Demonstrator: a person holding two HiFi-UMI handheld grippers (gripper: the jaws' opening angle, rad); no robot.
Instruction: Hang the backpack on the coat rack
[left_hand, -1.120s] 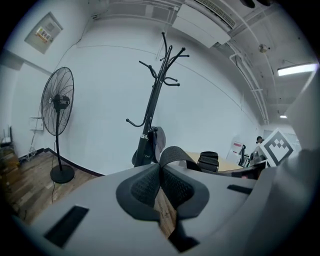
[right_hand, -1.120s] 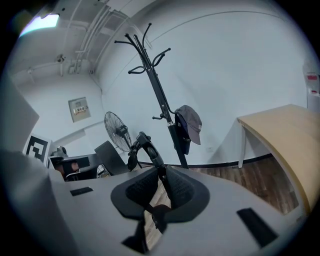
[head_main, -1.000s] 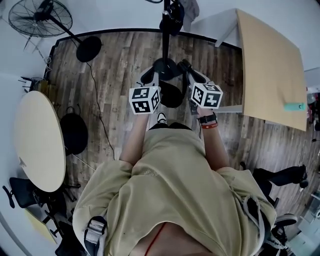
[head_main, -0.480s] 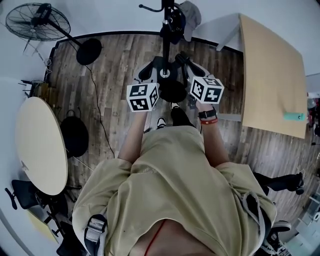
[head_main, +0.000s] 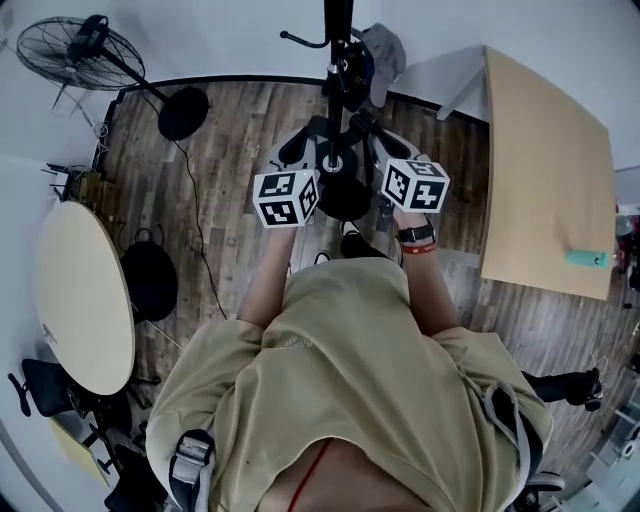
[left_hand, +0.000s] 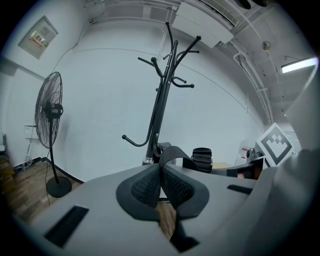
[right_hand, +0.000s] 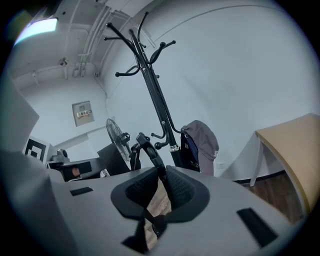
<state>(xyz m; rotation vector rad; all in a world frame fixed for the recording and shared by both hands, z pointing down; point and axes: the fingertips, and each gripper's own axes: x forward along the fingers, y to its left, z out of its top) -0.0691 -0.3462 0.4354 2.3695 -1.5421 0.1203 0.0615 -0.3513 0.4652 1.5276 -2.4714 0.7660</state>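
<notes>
The black coat rack (head_main: 337, 40) stands right in front of me, with its curved hooks high up (left_hand: 170, 60) (right_hand: 142, 47). The black backpack (head_main: 314, 130) hangs between the two grippers, close against the pole, and most of its body is hidden. My left gripper (head_main: 303, 148) (left_hand: 161, 182) is shut on a black strap (left_hand: 175, 154). Pinched in my right gripper (head_main: 368, 128) (right_hand: 162, 181) is another strap with a buckle (right_hand: 146, 147). Both grippers are held level, one on each side of the pole.
A grey cap (head_main: 385, 50) (right_hand: 202, 140) and a dark bag (right_hand: 189, 150) hang on the rack's low hooks. Its round base (head_main: 346, 198) is by my feet. A standing fan (head_main: 75, 45) is at far left, a round table (head_main: 85, 290) at left, and a wooden table (head_main: 545, 160) at right.
Both grippers have carried the backpack forward, nearer the rack's pole. I have stepped closer, and the hooks and the cap now show at the top of the head view.
</notes>
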